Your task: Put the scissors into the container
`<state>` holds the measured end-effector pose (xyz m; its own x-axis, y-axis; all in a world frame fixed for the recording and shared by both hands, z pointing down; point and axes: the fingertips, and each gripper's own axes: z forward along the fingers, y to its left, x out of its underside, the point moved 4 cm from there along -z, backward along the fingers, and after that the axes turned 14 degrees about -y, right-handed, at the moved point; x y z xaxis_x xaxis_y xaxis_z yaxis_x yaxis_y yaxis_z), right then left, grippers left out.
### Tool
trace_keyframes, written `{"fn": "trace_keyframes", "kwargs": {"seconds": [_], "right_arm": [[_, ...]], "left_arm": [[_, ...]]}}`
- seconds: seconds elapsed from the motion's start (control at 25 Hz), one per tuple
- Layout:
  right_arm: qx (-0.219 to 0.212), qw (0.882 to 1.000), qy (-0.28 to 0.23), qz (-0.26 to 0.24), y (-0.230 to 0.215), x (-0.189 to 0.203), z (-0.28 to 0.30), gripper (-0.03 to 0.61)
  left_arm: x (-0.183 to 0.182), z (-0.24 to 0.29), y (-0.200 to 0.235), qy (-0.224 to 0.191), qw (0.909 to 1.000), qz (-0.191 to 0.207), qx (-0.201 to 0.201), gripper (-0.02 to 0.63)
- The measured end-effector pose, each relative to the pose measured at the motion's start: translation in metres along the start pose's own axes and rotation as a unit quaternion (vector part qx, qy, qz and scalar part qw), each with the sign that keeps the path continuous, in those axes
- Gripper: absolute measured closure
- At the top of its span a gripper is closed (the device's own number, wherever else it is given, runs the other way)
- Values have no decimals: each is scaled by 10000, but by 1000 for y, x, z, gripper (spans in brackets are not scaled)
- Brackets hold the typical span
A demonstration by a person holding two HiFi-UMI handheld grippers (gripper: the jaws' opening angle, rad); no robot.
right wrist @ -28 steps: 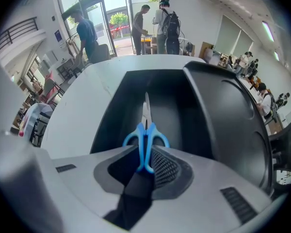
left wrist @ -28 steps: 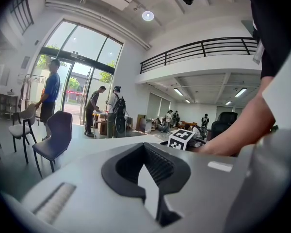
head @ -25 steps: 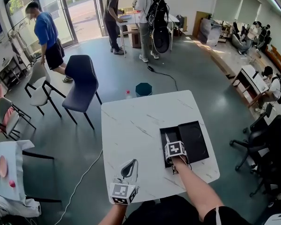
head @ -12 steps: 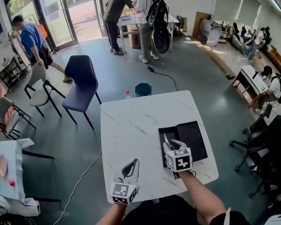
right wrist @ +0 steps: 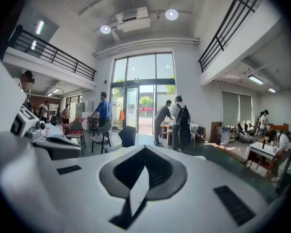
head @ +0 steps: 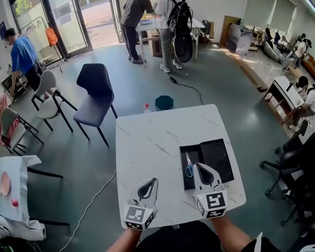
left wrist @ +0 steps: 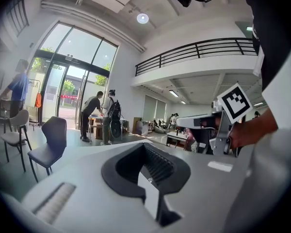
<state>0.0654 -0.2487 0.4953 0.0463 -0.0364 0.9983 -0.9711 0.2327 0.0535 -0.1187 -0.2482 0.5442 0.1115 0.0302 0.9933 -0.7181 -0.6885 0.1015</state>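
The blue-handled metal scissors [head: 188, 167] are lying flat in the left half of the shallow black rectangular container [head: 219, 159], blades pointing away; the container is sitting on the white marble-patterned table [head: 147, 156].

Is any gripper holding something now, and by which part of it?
Nothing is held. The left gripper's jaws are together and empty; the right gripper's jaws are closing shut on nothing. The scissors lie free in the black container.
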Motion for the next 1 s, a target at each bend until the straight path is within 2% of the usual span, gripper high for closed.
{"fn": "trace_keyframes", "kwargs": {"seconds": [0.2,0.44,0.6,0.72,1.0], "right_arm": [[-70,9989,-402,-235,7,-8,-17,571],[-80,9982,-518,-276,4,-16,-21,571],[-113,9972,-636,-387,6,-20,-21,572],[-240,9954,-602,-708,10,-12,-19,572],[-309,9966,-472,-605,15,-6,-18,572]], "left_arm": [[-13,3,3,-99,9999,83,19,604],[-27,10,12,-217,9992,340,59,604],[-23,10,6,-149,9995,270,109,604],[-18,14,-6,-67,9990,320,313,604],[-16,14,-16,-38,9987,281,415,604]]}}
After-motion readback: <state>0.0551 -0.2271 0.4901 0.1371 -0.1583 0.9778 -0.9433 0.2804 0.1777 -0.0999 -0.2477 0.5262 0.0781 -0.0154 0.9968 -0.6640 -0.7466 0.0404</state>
